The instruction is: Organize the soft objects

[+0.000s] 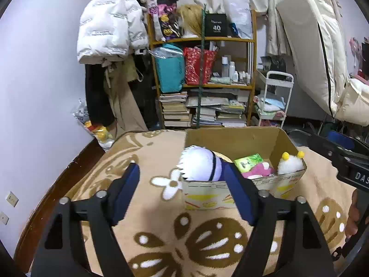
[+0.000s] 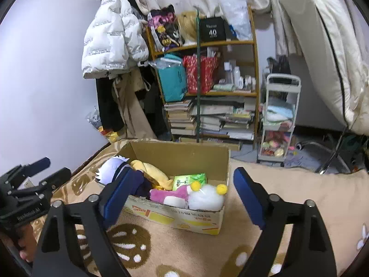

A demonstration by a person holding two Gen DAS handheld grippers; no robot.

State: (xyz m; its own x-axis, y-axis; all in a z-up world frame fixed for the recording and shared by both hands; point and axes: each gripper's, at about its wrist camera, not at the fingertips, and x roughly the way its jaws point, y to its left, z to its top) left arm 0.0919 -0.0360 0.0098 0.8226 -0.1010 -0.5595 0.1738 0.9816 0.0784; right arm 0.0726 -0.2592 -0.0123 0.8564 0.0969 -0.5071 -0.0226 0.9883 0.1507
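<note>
An open cardboard box (image 1: 233, 138) (image 2: 180, 154) stands on a beige patterned blanket. Inside lie a white-haired plush doll (image 1: 198, 166) (image 2: 110, 169), a yellow plush (image 2: 152, 174), a green packet (image 1: 248, 161) (image 2: 189, 180), a pink plush (image 1: 258, 172) (image 2: 166, 195) and a white fluffy plush with yellow pompoms (image 1: 290, 164) (image 2: 206, 197). My left gripper (image 1: 182, 180) is open and empty just in front of the box. My right gripper (image 2: 182, 184) is open and empty, its fingers straddling the box's near side. Each gripper shows in the other's view, the right one (image 1: 346, 161) and the left one (image 2: 27, 180).
The blanket (image 1: 184, 235) (image 2: 299, 184) covers the bed. Behind stand a wooden shelf (image 1: 203, 69) with bags, bottles and stacked books, a white jacket (image 1: 108, 23), a white trolley (image 1: 274, 97) and a leaning mattress (image 1: 322, 46).
</note>
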